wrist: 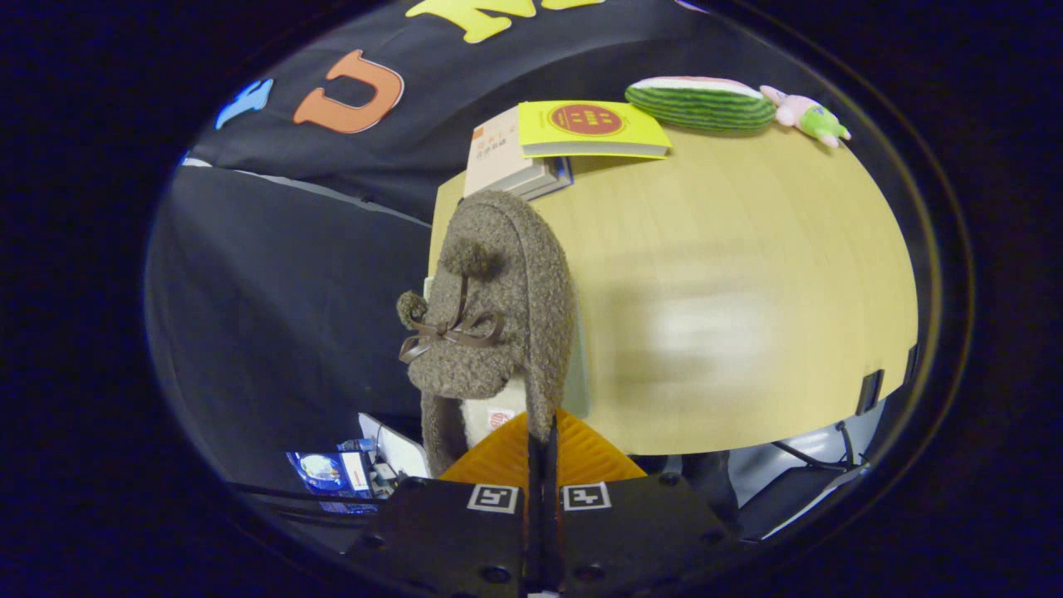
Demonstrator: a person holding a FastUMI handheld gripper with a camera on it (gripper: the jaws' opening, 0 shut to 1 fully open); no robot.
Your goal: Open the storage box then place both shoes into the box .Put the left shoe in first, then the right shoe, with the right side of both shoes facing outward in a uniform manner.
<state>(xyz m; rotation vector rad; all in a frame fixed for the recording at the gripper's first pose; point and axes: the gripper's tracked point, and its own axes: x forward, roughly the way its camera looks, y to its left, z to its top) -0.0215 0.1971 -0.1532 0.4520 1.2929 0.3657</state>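
Wooden table [747,274] at 2 o'clock, books [531,149] at 12. Tool [541,465] pinching brown fuzzy slipper [498,316] by its rim, dangling just ahead. Thin edge grip; could slip or swing loose.

We see a light wood table [731,274] filling the right half of the frame. At its far edge, upper middle: a stack of books [531,154], yellow one on top. Upper right: a watermelon plush [702,102], with a pink-green plush toy [807,115] just beside it.
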